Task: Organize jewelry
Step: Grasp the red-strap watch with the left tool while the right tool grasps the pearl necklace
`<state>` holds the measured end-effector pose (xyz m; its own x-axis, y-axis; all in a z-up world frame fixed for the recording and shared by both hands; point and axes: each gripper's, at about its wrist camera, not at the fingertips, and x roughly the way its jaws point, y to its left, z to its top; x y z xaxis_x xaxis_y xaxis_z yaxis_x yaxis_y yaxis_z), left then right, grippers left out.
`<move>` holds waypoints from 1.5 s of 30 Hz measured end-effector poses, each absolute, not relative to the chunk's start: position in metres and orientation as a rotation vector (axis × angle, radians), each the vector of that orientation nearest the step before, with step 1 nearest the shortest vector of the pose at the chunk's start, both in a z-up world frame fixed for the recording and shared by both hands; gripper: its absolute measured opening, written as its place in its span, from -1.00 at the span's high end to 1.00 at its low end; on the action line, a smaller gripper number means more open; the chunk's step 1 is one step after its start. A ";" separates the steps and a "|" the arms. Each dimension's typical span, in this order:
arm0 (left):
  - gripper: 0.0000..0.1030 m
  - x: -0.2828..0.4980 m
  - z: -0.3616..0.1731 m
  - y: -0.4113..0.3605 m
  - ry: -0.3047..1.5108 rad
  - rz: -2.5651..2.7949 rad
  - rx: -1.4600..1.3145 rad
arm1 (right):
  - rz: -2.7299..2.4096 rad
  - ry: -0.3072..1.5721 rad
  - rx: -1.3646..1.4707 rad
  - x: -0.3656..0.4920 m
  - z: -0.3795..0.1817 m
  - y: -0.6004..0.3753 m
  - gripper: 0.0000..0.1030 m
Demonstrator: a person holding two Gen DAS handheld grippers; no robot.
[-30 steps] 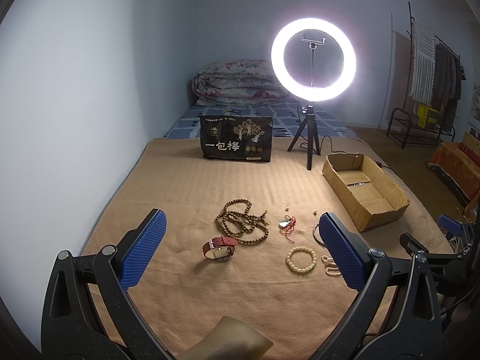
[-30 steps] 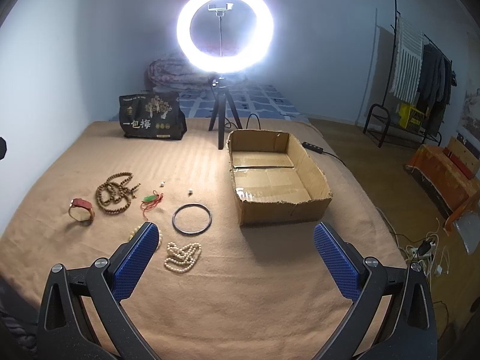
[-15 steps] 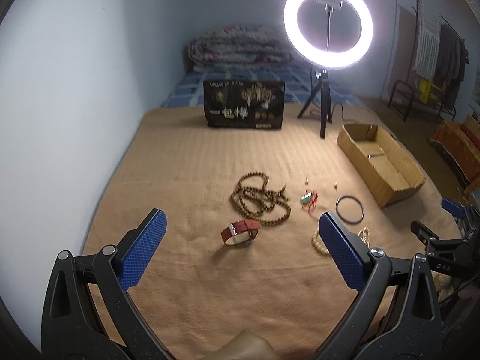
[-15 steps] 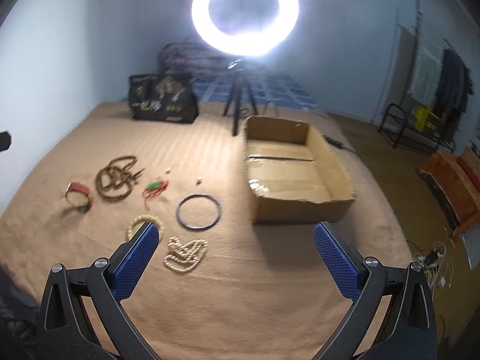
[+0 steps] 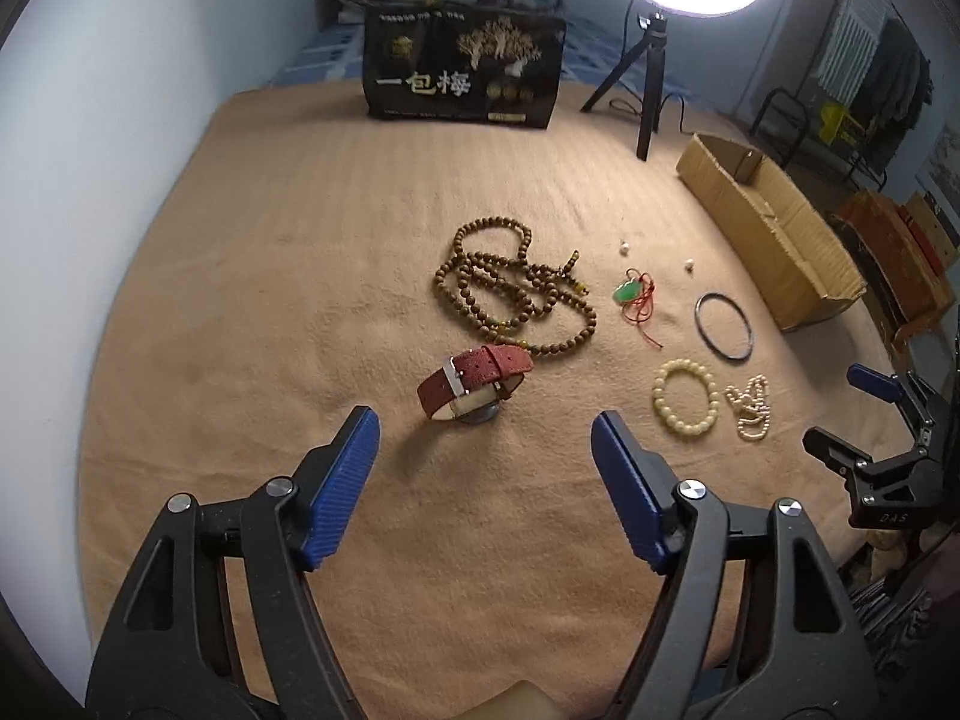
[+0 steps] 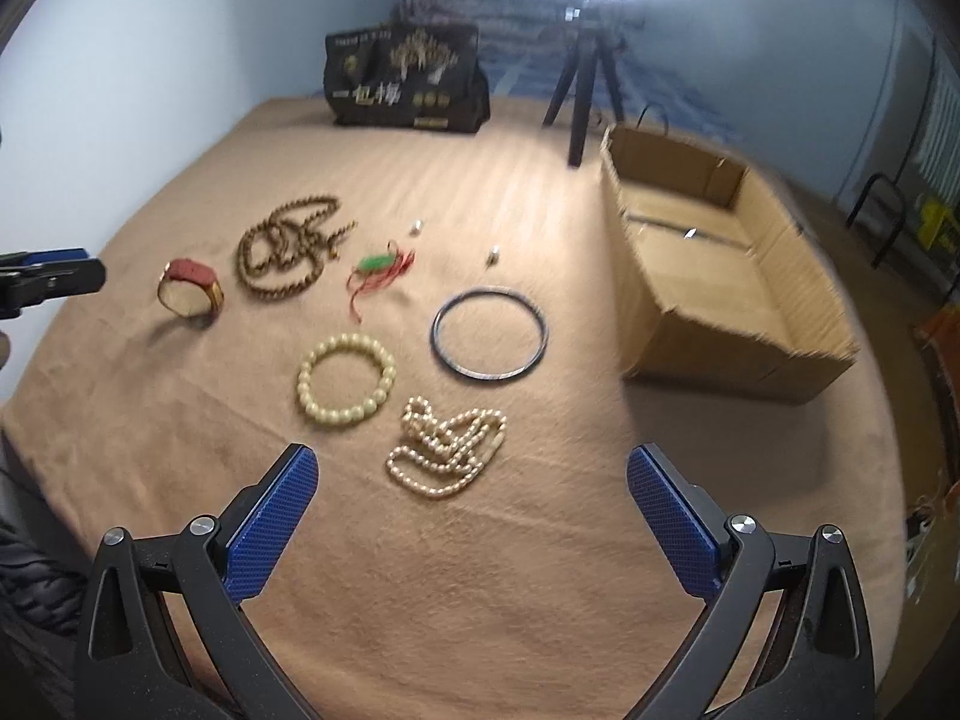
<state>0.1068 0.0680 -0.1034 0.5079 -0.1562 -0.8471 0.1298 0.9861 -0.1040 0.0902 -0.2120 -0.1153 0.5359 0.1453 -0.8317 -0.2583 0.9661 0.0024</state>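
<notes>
Jewelry lies on a tan blanket. A red-strap watch sits just beyond my open, empty left gripper. Behind it lies a brown bead necklace, then a green pendant on red cord, a dark bangle, a cream bead bracelet and a pearl strand. My right gripper is open and empty, just short of the pearl strand, with the cream bracelet and bangle beyond. An open cardboard box stands to the right.
A black printed bag and a ring light on a tripod stand at the back. Two small loose beads lie near the pendant. The blanket's edge drops off at the right, with clutter on the floor beyond.
Both grippers have moved forward and down toward the jewelry. The left now hovers close to the watch, the right close to the pearl strand. Both stay open.
</notes>
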 end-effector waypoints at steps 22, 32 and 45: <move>-0.32 0.153 -0.146 0.045 1.110 -0.271 0.108 | 0.313 1.113 -0.238 0.129 -0.176 -0.202 -0.74; -0.04 0.166 -0.155 0.062 1.128 -0.247 0.071 | 0.312 1.106 -0.242 0.135 -0.178 -0.197 -0.73; 0.46 0.167 -0.158 0.066 1.135 -0.225 0.057 | 0.399 1.086 -0.272 0.131 -0.173 -0.181 0.33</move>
<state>0.1674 0.0657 -0.1575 0.4019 -0.1490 -0.9035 0.2070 0.9759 -0.0689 0.1308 -0.1809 -0.1733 0.4059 0.1802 -0.8960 -0.4427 0.8964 -0.0202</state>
